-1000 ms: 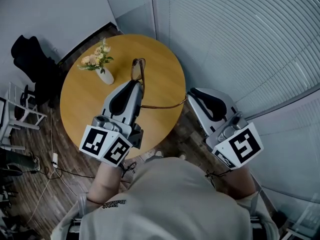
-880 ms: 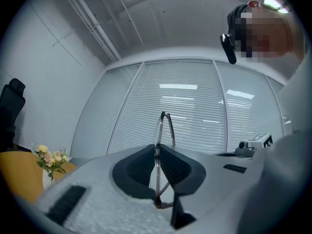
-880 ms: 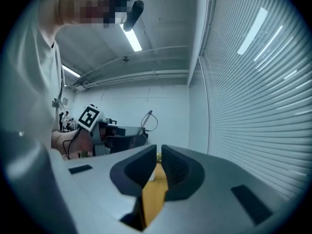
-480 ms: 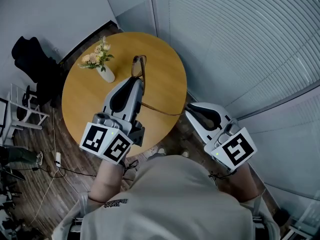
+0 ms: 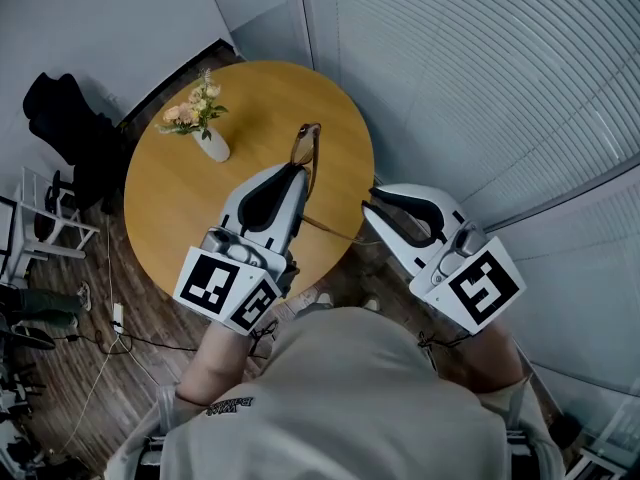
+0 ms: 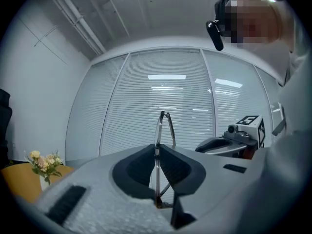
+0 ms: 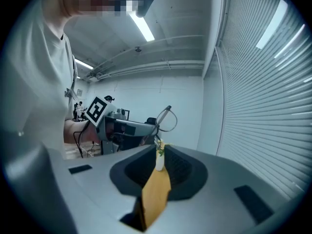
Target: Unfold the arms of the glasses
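Now, head view: my left gripper (image 5: 297, 171) is held above the round wooden surface (image 5: 180, 203) with the glasses (image 5: 306, 144) standing on edge at its tip. One arm (image 5: 335, 231) of the glasses is swung out sideways toward my right gripper (image 5: 372, 208) and ends near its tip; contact not resolvable from here. A vase of flowers (image 5: 212, 146) stands on the surface, well apart from the glasses. Left gripper view: my fingers (image 6: 139, 167) are clenched on the frame, lens rims rising upright between them against the window blinds (image 6: 161, 91). Right gripper view: my fingers (image 7: 184, 172) are released, a narrow gap between them with nothing in it; only the surface and vase show through.
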{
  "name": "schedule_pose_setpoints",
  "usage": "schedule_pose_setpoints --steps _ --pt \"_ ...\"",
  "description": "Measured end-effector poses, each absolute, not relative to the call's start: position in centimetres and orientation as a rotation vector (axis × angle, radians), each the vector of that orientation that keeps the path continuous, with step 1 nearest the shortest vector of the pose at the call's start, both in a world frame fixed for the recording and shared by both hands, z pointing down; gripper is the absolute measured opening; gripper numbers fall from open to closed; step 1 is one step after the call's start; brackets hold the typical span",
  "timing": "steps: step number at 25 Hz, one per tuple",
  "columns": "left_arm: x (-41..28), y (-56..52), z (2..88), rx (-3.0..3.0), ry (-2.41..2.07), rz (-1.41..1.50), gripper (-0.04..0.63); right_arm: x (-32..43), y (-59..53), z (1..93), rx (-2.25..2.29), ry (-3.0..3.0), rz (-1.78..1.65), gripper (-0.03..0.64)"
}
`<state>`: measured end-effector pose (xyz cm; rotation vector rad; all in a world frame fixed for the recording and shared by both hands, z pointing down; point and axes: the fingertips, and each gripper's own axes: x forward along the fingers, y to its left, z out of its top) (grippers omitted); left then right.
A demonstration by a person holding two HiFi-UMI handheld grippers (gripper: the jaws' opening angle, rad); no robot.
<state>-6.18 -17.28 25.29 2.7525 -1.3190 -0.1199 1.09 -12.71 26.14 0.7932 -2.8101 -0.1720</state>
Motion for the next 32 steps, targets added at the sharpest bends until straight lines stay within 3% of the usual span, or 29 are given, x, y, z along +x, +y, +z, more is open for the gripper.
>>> schedule_pose_setpoints --steps 5,10,32 --pt "-4.5 -16.3 25.1 2.783 -1.262 -0.138 0.043 -1.0 -12.2 26.9 0.633 -2.762 -0.182 0.038" --pt "-3.9 -15.8 24.8 2.814 -1.247 -0.125 0.043 -2.9 -11.7 27.7 0.535 -2.708 -0.234 0.084" --pt "-5.3 -17.0 26.6 2.811 -1.31 -0.028 0.043 -2.8 -12.8 31.3 0.591 -2.637 -0.151 0.04"
